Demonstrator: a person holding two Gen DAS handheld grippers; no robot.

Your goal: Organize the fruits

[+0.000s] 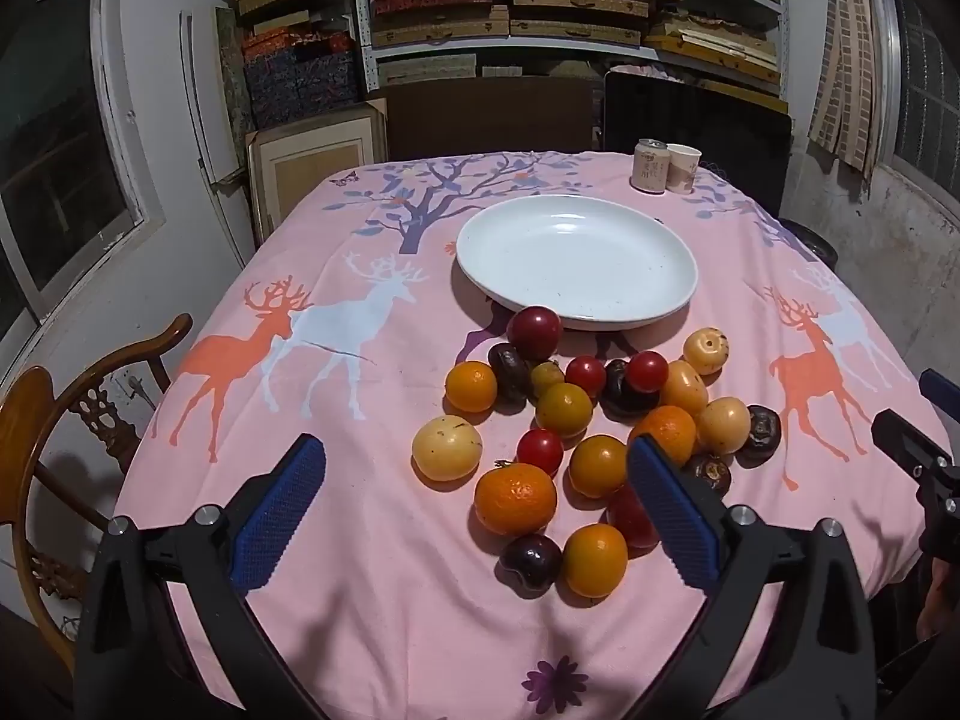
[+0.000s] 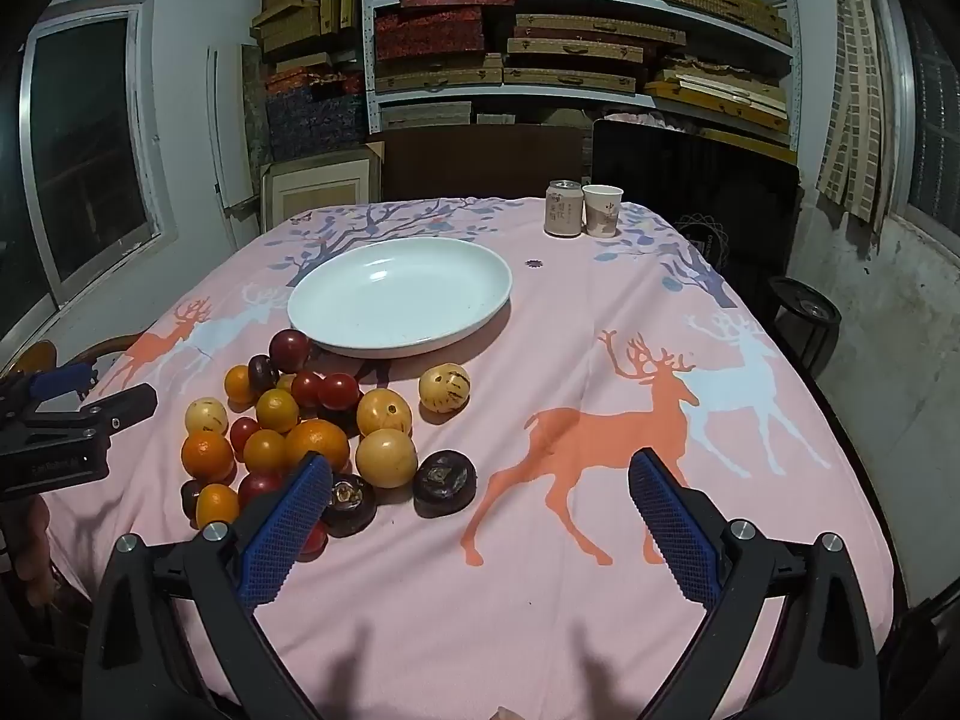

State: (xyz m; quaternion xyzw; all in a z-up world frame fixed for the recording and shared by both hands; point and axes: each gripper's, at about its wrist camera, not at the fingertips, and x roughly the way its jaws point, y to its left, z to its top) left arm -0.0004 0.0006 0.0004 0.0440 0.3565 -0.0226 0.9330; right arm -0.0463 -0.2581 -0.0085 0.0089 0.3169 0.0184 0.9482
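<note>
I am at the start, both my left gripper (image 1: 474, 474) and right gripper (image 2: 480, 489) spread wide and empty above the fruits (image 1: 591, 432) heaped just before the bare plate (image 1: 577, 261), so next I judge one must descend on a single fruit.

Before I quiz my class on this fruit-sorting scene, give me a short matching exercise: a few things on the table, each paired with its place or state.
Things:
1. white plate
2. drink can
3. fruit pile
4. right tongs

Descriptions:
A. beside a paper cup at the table's far end
B. wide open, holding nothing
C. empty
D. on the cloth, just in front of the plate

Pairs: 1-C, 2-A, 3-D, 4-B
</note>
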